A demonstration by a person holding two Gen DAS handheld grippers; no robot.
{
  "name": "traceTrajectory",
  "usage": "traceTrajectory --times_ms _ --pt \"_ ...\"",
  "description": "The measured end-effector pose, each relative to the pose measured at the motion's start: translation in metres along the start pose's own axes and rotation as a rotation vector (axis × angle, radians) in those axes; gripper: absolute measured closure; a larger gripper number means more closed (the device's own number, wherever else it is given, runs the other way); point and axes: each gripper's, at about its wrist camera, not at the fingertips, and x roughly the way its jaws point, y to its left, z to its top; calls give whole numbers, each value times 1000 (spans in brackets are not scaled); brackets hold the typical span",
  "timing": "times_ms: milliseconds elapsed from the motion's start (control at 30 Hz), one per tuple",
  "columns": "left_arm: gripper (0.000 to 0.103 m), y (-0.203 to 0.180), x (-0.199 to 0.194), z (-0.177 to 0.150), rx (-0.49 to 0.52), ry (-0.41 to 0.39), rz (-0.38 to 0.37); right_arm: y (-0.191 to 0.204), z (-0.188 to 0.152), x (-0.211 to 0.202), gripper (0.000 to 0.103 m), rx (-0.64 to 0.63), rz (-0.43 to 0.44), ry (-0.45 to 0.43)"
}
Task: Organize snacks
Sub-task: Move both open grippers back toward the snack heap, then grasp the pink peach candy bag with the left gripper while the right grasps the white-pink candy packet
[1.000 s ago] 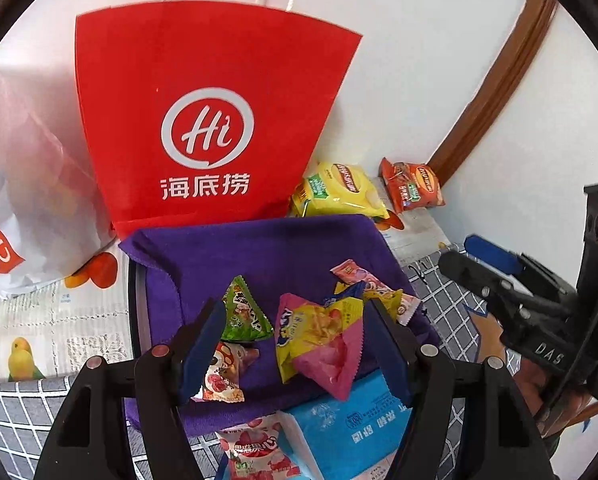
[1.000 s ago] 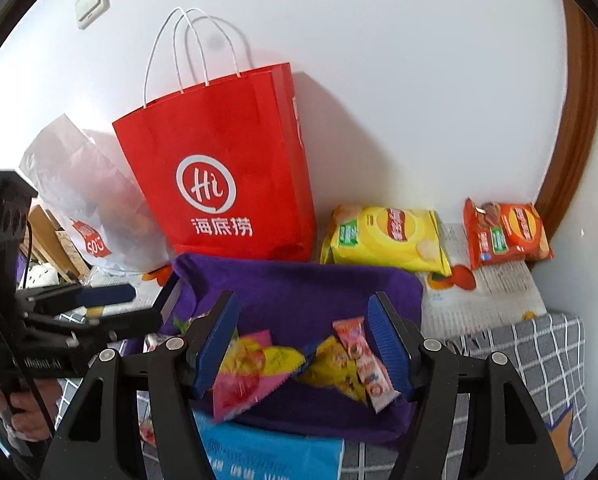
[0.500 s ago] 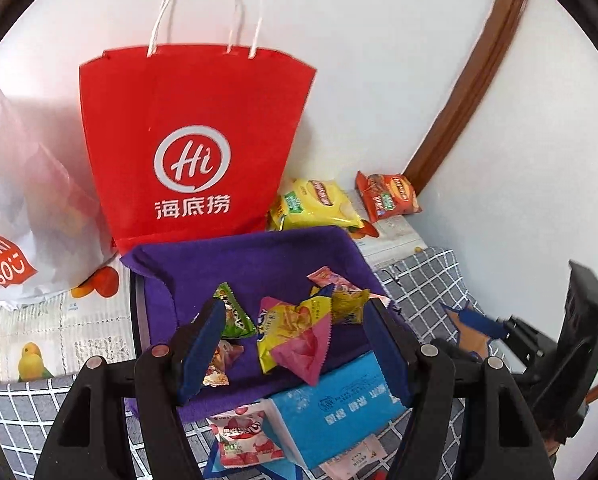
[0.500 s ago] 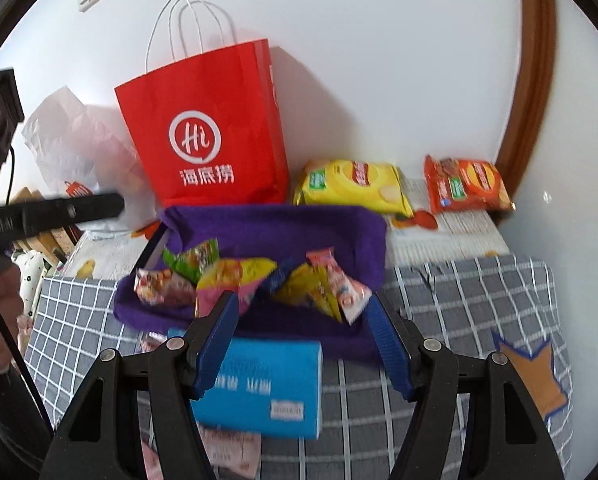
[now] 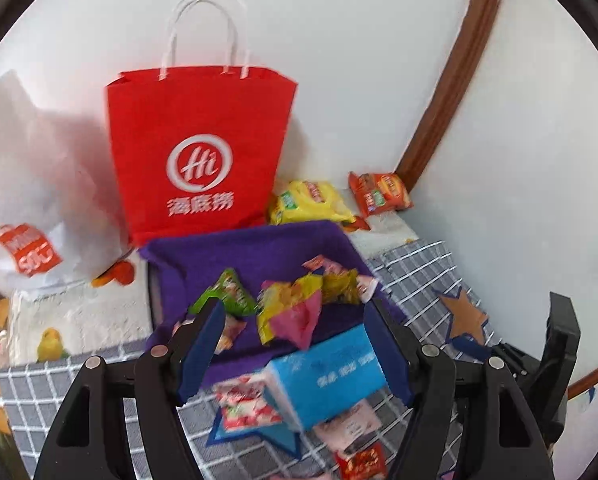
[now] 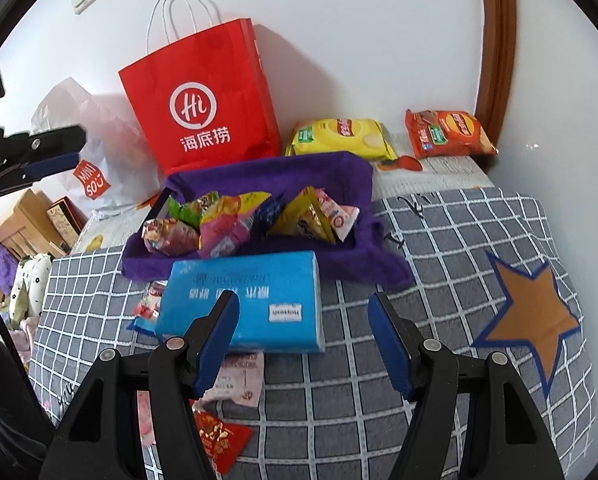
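A tray lined with purple cloth [image 6: 339, 176] holds several small snack packets [image 6: 235, 220]. A blue tissue box [image 6: 243, 296] lies against its near side. My right gripper [image 6: 303, 308] hovers open just in front of that box, nothing between its pads. My left gripper [image 5: 295, 320] is open too, above the tray's near edge [image 5: 259, 248] and the blue box [image 5: 331, 368], gripping nothing. Loose packets lie by the box: a strawberry one [image 5: 247, 404], a pink-white one [image 6: 239, 376] and a red one [image 6: 219, 436].
A red paper bag [image 6: 203, 100] stands against the wall behind the tray, a white plastic bag [image 6: 87, 140] to its left. Yellow [image 6: 339, 138] and orange [image 6: 447, 132] chip bags lie at the back right. A grey checked blanket [image 6: 439, 260] with a star patch covers the surface.
Both grippers have drawn back from the tray, which looks smaller and farther. The right one has sunk towards the blue box, the left one has risen. Jaws stay as wide.
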Motion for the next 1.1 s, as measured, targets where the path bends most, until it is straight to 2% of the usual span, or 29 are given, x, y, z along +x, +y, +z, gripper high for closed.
traceTrajectory --times_ms 267,667,933,1100 --pt "33 17 -19 -36 -33 15 47 18 -23 1 36 -27 25 16" --pt "33 50 -7 -102 -139 96 51 28 -58 5 36 -48 33 39" --pt "33 62 -3 -124 -197 109 47 36 -77 9 36 -72 75 63" --pt "33 61 2 -133 -198 118 38 53 -82 28 36 -127 86 104"
